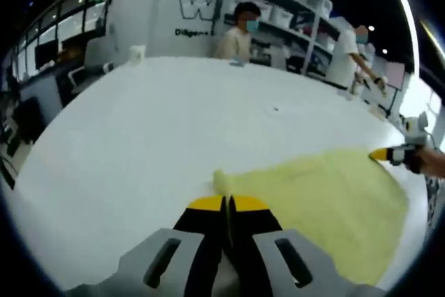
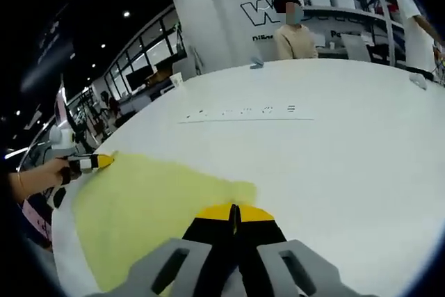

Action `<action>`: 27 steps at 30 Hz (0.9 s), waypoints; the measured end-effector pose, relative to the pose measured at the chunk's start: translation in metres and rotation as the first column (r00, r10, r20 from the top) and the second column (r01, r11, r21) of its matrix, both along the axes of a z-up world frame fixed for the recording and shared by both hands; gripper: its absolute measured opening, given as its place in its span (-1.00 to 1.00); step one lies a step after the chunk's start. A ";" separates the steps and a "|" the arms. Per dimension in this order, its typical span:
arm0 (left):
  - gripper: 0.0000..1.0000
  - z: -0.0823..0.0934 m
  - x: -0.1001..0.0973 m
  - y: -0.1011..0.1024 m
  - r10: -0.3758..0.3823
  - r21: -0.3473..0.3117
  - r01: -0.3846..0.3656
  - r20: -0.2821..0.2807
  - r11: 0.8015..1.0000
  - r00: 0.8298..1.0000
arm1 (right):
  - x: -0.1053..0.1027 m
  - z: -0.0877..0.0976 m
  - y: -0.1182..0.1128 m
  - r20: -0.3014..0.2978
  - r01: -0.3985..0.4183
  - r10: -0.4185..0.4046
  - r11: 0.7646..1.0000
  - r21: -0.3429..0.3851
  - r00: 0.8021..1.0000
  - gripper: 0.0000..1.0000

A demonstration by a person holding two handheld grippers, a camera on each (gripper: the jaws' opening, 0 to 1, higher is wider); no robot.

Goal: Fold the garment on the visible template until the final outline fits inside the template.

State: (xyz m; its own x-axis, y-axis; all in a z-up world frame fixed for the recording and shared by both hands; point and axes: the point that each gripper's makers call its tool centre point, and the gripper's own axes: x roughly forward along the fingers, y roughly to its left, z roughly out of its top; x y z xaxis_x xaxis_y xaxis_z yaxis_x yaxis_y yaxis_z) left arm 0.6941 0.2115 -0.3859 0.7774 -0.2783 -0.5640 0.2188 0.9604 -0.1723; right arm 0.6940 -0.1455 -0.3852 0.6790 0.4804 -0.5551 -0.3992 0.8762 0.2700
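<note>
The yellow garment (image 1: 327,196) is lying flat near one edge of the white tabletop (image 1: 153,123). The left gripper (image 1: 227,203) is pinching 1 corner of it, jaws pressed together, and the right gripper (image 2: 233,211) is clamping another corner the same way. 2 people are standing behind the far edge.

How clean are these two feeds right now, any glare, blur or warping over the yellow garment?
Left gripper view: the white table is washed out by glare, the pale yellow fabric garment looks soft and low in contrast, and fisheye bends the table edge. Right gripper view: the garment is slightly sharper, the table bright, and the ceiling lights flare.
</note>
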 end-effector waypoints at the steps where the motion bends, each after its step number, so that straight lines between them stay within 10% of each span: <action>1: -0.92 0.005 0.002 0.008 0.019 0.065 -0.023 0.049 0.998 0.999 | -0.003 0.001 -0.001 0.003 -0.006 0.006 1.000 -0.005 1.000 -1.00; 27: -0.51 0.017 -0.096 -0.015 -0.112 0.032 0.110 0.037 0.993 0.993 | -0.080 0.009 0.006 0.016 -0.221 0.221 0.975 0.032 0.975 -0.76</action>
